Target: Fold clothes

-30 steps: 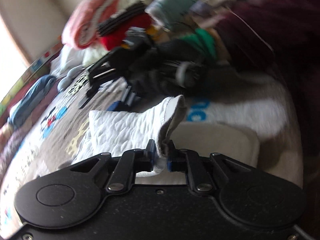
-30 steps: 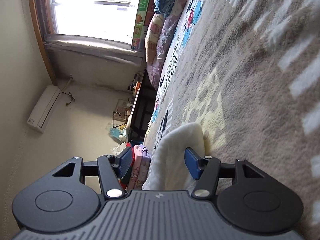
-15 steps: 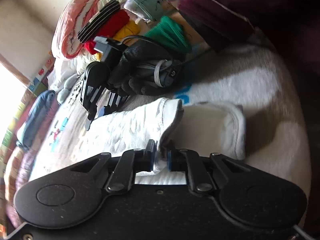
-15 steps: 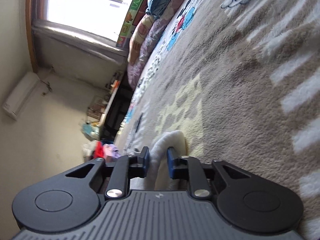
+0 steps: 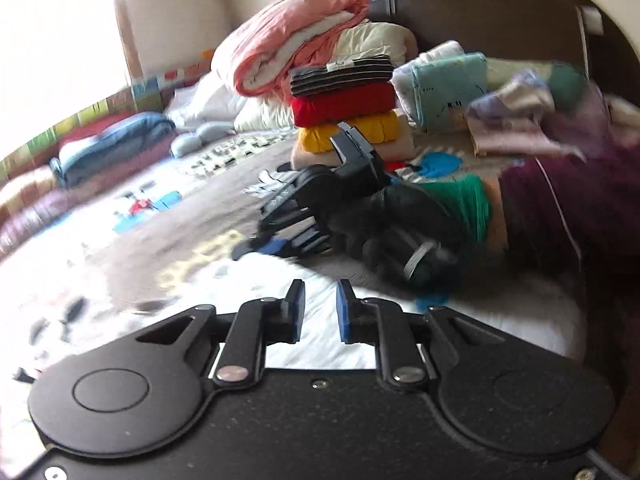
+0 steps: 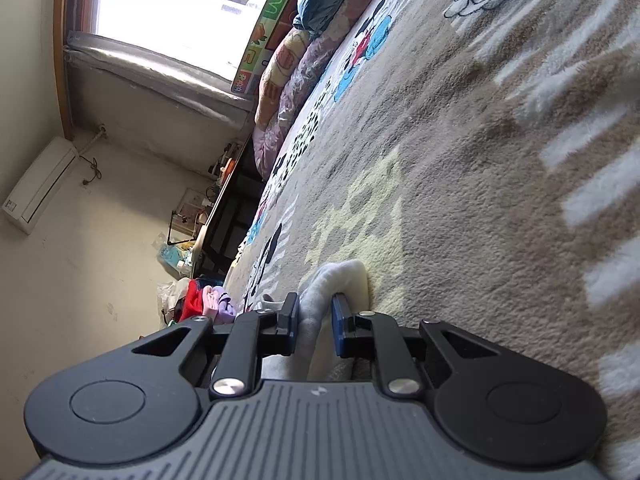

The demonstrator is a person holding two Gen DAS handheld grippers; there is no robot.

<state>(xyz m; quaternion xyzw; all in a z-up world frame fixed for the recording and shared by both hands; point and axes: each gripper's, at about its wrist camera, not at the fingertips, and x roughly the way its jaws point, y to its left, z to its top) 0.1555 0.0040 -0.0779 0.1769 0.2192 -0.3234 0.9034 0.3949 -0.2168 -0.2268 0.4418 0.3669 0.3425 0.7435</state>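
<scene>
Lying on the patterned blanket (image 6: 460, 168) that covers the bed, the white garment (image 5: 320, 280) spreads just under and ahead of the left tool (image 5: 320, 310), its surface washed out by bright light. The left tool's jaws have just been opening; they stand a narrow way apart with nothing between the blue pads (image 5: 345, 316), and the cloth shows through the gap below them. Beyond it, the right tool (image 5: 276, 246) is held low over the bed in a black-gloved hand (image 5: 400, 224) (a green cuff and a dark purple sleeve follow behind it), its tips at the far edge of the garment. From the right wrist view, the right tool (image 6: 316, 318) has just been closing and now pinches a bunched fold of the white garment (image 6: 340, 280), which rises between the pads and curls over beside a pale yellow shape in the blanket. At the head of the bed a stack of folded clothes (image 5: 344, 108), striped, red and yellow, stands near a rolled pink quilt (image 5: 280, 44). A window (image 6: 172, 0) glares on the far wall.
</scene>
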